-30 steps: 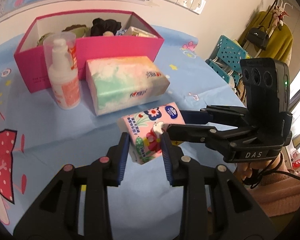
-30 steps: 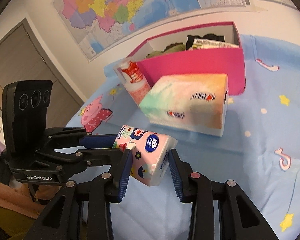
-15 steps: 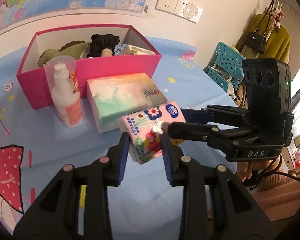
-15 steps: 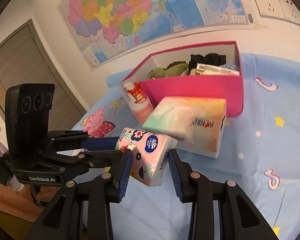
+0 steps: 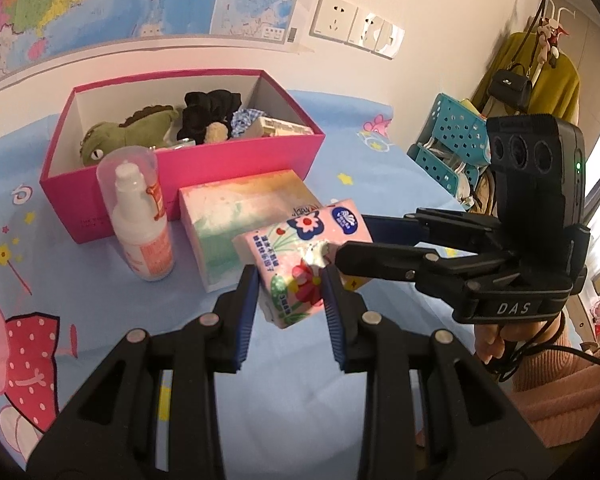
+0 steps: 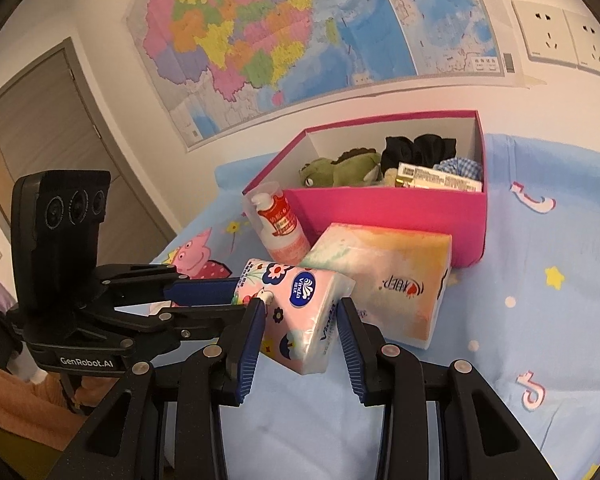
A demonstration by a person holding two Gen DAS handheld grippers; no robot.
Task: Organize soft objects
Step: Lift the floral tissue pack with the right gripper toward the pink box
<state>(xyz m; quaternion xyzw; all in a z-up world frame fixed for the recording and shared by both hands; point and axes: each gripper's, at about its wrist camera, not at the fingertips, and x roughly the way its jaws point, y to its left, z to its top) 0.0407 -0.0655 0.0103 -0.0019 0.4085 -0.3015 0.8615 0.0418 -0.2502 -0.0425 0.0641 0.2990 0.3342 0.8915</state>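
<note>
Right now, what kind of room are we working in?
Probably a bedroom or a child's room at home: a cartoon-print bedsheet, a wall map, a coat rack with a handbag and a yellow garment. A pink box holds soft toys.

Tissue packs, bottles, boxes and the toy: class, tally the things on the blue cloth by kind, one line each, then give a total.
Tissue packs: 2, the floral pack held by both hand-held grippers, left and right, and the pastel pack
Spray bottles: 1
Pink boxes: 1
Green plush toys: 1
Total: 5
</note>
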